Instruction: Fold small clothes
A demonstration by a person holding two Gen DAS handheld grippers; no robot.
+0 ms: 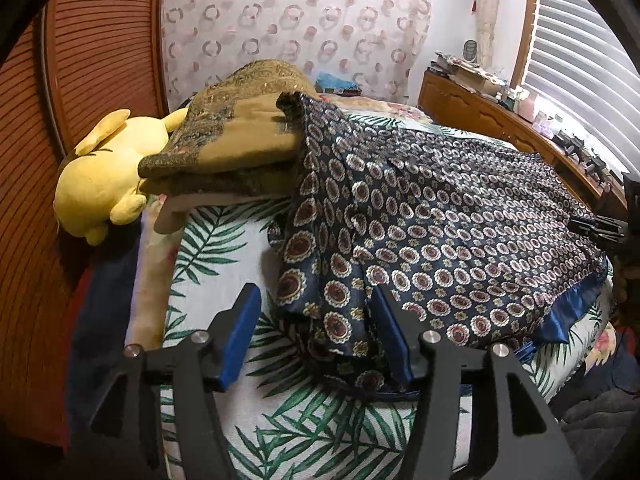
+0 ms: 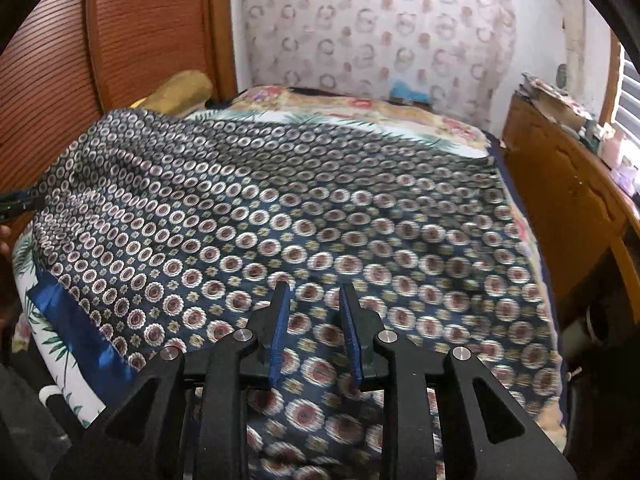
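Note:
A navy cloth with round medallion print and a shiny blue hem (image 1: 440,232) lies spread over the bed; it fills the right wrist view (image 2: 280,208). My left gripper (image 1: 316,300) is open, its blue pads on either side of the cloth's bunched near-left corner, not closed on it. My right gripper (image 2: 314,292) is open with a narrower gap, hovering just above the flat cloth near its front edge, holding nothing. The right gripper also shows at the right edge of the left wrist view (image 1: 596,226).
A palm-leaf bedsheet (image 1: 224,256) covers the bed. Folded mustard cloths (image 1: 236,140) are stacked at the back left beside a yellow plush toy (image 1: 96,184). A wooden wardrobe (image 2: 140,28) stands left, a cluttered wooden dresser (image 2: 568,184) right.

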